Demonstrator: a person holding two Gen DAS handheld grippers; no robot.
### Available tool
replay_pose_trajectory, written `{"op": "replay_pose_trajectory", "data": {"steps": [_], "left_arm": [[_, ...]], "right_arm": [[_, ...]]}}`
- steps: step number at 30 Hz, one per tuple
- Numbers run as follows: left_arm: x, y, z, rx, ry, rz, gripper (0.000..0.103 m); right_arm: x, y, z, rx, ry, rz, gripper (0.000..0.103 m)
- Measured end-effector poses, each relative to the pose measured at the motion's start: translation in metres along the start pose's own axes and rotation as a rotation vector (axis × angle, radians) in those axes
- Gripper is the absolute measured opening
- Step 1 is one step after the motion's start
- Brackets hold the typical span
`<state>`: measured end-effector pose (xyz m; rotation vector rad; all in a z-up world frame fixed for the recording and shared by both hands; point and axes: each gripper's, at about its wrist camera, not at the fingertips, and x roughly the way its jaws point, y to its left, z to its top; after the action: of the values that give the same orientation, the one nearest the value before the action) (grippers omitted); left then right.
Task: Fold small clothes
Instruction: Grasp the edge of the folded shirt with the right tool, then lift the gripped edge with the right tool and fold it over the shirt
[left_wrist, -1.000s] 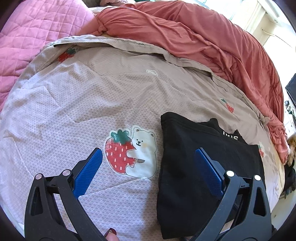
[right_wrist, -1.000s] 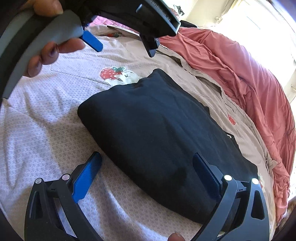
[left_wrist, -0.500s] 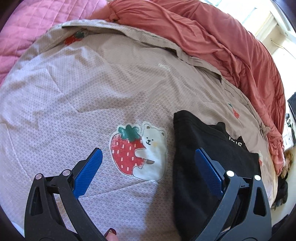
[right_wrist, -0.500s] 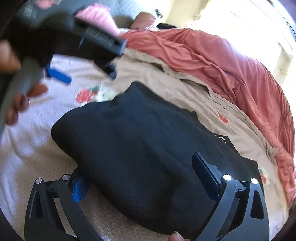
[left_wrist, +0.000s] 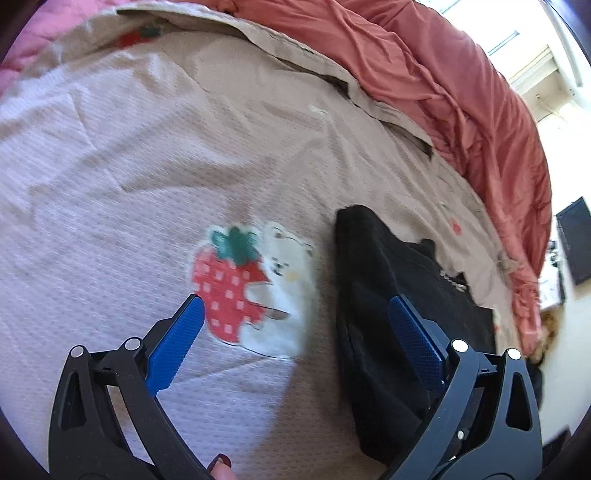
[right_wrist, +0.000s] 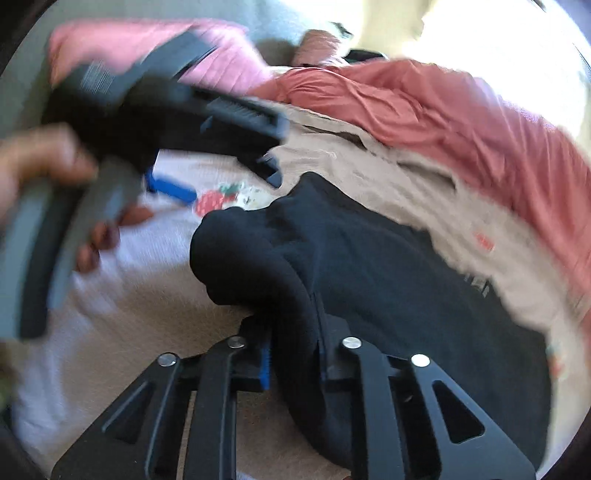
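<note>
A folded black garment (left_wrist: 369, 266) lies on the beige bed sheet (left_wrist: 147, 166), to the right of a strawberry-and-bear print (left_wrist: 255, 291). My left gripper (left_wrist: 295, 301) hovers open over the sheet, with its right finger above the garment's left edge and nothing between the blue pads. In the right wrist view my right gripper (right_wrist: 293, 332) is closing, and a raised fold at the near edge of the black garment (right_wrist: 388, 266) is pinched between its jaws. That view also shows, blurred, a hand (right_wrist: 37, 162) holding the left gripper (right_wrist: 221, 181) at the upper left.
A rumpled red duvet (left_wrist: 443, 81) is heaped along the far side of the bed. A pink quilted cover (right_wrist: 221, 62) lies at the head end. A dark screen (left_wrist: 576, 240) stands beyond the bed's right edge.
My right gripper went from wide open around the garment's near edge to pinching a fold of it. The left gripper sank a little toward the sheet and rolled, staying open.
</note>
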<state>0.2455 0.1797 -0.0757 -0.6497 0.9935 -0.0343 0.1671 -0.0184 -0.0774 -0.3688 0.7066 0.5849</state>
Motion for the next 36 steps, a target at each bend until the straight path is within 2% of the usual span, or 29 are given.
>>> {"op": "replay_pose_trajectory", "data": {"steps": [1, 3, 4, 5, 7, 12, 17, 20, 21, 22, 24, 26, 30, 36], "left_arm": [[0.002, -0.001, -0.001, -0.005, 0.008, -0.03, 0.093], [0.007, -0.001, -0.002, -0.039, 0.03, -0.14, 0.093], [0.01, 0.0, -0.003, -0.059, 0.04, -0.192, 0.093], [0.015, 0.001, -0.004, -0.095, 0.063, -0.281, 0.093], [0.023, 0.0, -0.005, -0.134, 0.088, -0.374, 0.093], [0.037, -0.008, -0.002, -0.173, 0.135, -0.504, 0.093], [0.046, -0.014, -0.005, -0.162, 0.154, -0.469, 0.093], [0.049, -0.022, -0.007, -0.141, 0.156, -0.503, 0.091], [0.051, -0.028, -0.011, -0.133, 0.16, -0.514, 0.077], [0.052, -0.03, -0.015, -0.126, 0.165, -0.503, 0.068], [0.052, -0.041, -0.022, -0.065, 0.158, -0.418, 0.045], [0.049, -0.047, -0.025, -0.034, 0.14, -0.392, 0.034], [0.037, -0.054, -0.026, -0.036, 0.112, -0.404, 0.024], [0.01, -0.097, -0.043, 0.056, 0.061, -0.402, 0.022]], "right_arm": [[-0.004, -0.01, 0.002, 0.059, -0.006, 0.033, 0.014], [-0.01, -0.022, 0.005, 0.13, -0.018, 0.06, 0.013], [-0.012, -0.026, 0.007, 0.146, -0.022, 0.065, 0.013], [-0.016, -0.03, 0.009, 0.164, -0.03, 0.068, 0.013], [-0.021, -0.034, 0.011, 0.172, -0.04, 0.067, 0.013], [-0.025, -0.035, 0.01, 0.162, -0.037, 0.061, 0.013], [-0.025, -0.027, 0.006, 0.143, -0.022, 0.059, 0.013], [-0.023, -0.022, 0.006, 0.128, -0.014, 0.059, 0.013], [-0.023, -0.021, 0.005, 0.122, -0.012, 0.06, 0.013], [-0.023, -0.021, 0.005, 0.118, -0.011, 0.059, 0.013], [-0.025, -0.019, 0.003, 0.106, -0.011, 0.051, 0.013], [-0.027, -0.022, -0.001, 0.111, -0.017, 0.045, 0.013], [-0.039, -0.031, -0.007, 0.142, -0.038, 0.051, 0.013], [-0.068, -0.058, -0.018, 0.199, -0.069, 0.05, 0.011]]}}
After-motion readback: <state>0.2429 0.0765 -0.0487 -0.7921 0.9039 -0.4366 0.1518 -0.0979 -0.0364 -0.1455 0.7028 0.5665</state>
